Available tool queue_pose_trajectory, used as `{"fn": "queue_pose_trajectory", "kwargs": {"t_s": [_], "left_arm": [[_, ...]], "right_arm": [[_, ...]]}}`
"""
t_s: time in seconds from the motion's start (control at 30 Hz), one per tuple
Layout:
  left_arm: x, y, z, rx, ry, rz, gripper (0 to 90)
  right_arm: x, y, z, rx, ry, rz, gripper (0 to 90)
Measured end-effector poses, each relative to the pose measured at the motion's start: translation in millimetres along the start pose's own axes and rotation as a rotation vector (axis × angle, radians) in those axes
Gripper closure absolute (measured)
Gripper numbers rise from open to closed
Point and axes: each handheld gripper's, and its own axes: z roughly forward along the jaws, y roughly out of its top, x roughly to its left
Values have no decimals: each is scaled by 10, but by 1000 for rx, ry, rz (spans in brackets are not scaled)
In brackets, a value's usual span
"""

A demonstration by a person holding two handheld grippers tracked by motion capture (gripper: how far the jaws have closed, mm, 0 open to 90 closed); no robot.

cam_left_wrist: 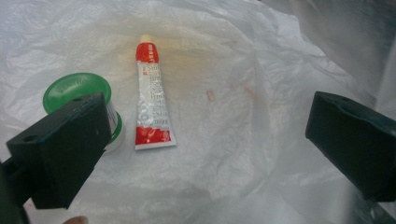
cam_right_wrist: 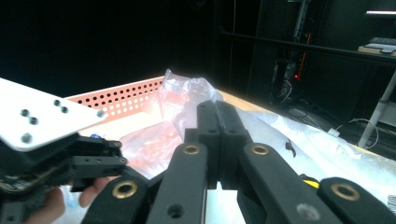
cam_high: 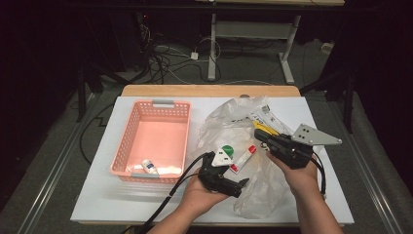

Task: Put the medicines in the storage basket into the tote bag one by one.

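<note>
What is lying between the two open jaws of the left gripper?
In the left gripper view, a red and white tube lies on the clear plastic bag between the open jaws of the left gripper; the green-lidded jar is beside the left jaw.

Bag (cam_high: 253,195): thin clear plastic film, crinkled and glossy, seen across the table. Basket (cam_high: 127,131): pink perforated plastic, matt. Tube (cam_left_wrist: 152,98): smooth, glossy, printed red and white. Green cap (cam_left_wrist: 77,88): moulded plastic, slight sheen. Table edge (cam_high: 209,90): pale wood. Left gripper (cam_left_wrist: 205,140) jaws: matt black plastic. Right gripper (cam_right_wrist: 218,116) plate: pale grey metal, matt.
</note>
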Motion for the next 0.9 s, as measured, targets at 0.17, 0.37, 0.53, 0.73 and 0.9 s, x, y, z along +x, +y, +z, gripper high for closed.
{"fn": "queue_pose_trajectory", "kwargs": {"t_s": [0.17, 0.37, 0.53, 0.73, 0.9], "left_arm": [[-44, -58, -163, -15, -6, 18, 0], [-86, -119, -364, -34, 0, 34, 0], [-43, -188, -510, -41, 12, 26, 0], [8, -273, -698, -57, 33, 16, 2], [77, -322, -850, -71, 72, 6, 3]], "right_arm": [[-6, 0, -5, -2, -3, -1, 900], [-3, -1, -1, 1, -3, -1, 900], [1, 0, -3, 1, -4, -1, 900], [-3, -1, -6, 1, -5, -2, 900], [4, 0, -3, 2, -4, -4, 900]]}}
